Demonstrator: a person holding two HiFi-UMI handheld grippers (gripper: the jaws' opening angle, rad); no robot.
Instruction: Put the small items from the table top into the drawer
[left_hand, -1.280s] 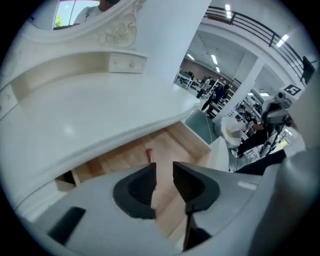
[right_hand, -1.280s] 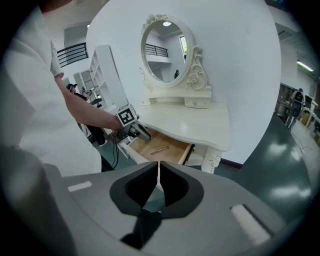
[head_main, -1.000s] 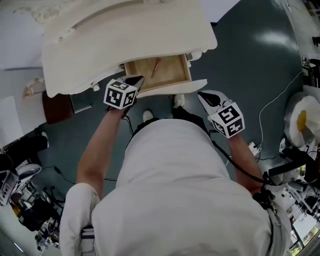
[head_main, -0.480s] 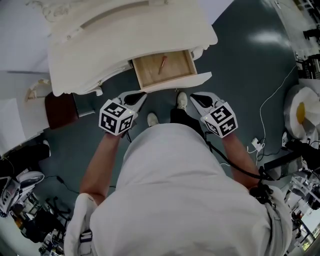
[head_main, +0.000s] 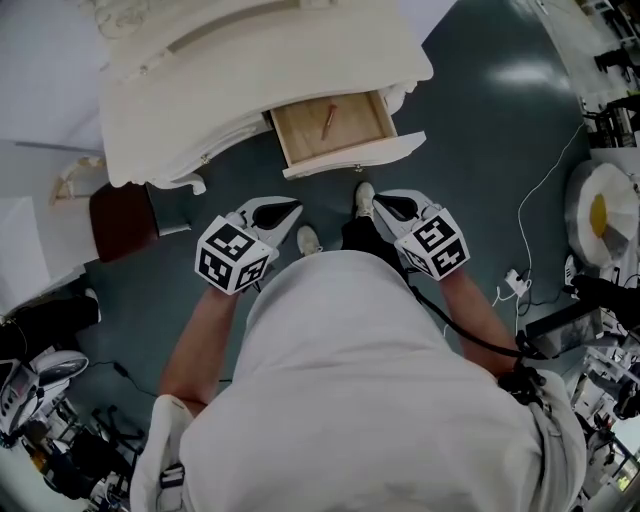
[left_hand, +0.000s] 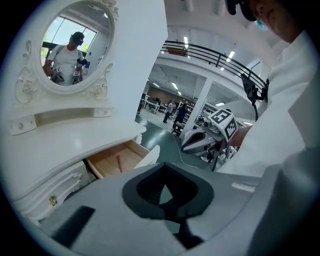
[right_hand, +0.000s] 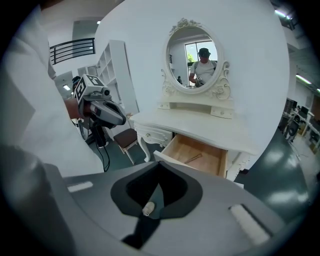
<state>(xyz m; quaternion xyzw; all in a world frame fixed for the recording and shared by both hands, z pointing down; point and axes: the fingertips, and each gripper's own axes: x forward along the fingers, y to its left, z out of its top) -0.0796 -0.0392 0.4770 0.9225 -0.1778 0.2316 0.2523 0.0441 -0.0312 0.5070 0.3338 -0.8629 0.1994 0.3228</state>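
Note:
The white dressing table (head_main: 200, 100) has its wooden drawer (head_main: 355, 125) pulled out. A reddish pencil-like stick (head_main: 328, 118) lies alone inside it, also seen as the stick (right_hand: 192, 158) in the right gripper view and the stick (left_hand: 119, 162) in the left gripper view. The table top looks bare. My left gripper (head_main: 290, 210) hangs over the floor short of the drawer, shut with nothing in it (left_hand: 167, 200). My right gripper (head_main: 383, 205) is level with it, and its jaws (right_hand: 156, 197) are shut on a small pale stub (right_hand: 148, 208).
A dark brown stool (head_main: 120, 215) stands left of the table. The person's shoes (head_main: 365, 198) are on the grey floor below the drawer. A white cable (head_main: 545, 200) runs across the floor at the right, near cluttered equipment. An oval mirror (right_hand: 194, 60) tops the table.
Both grippers have drawn back from the drawer toward the person's body. The left one was at the drawer's front left corner a second ago. The drawer stays open with the stick inside.

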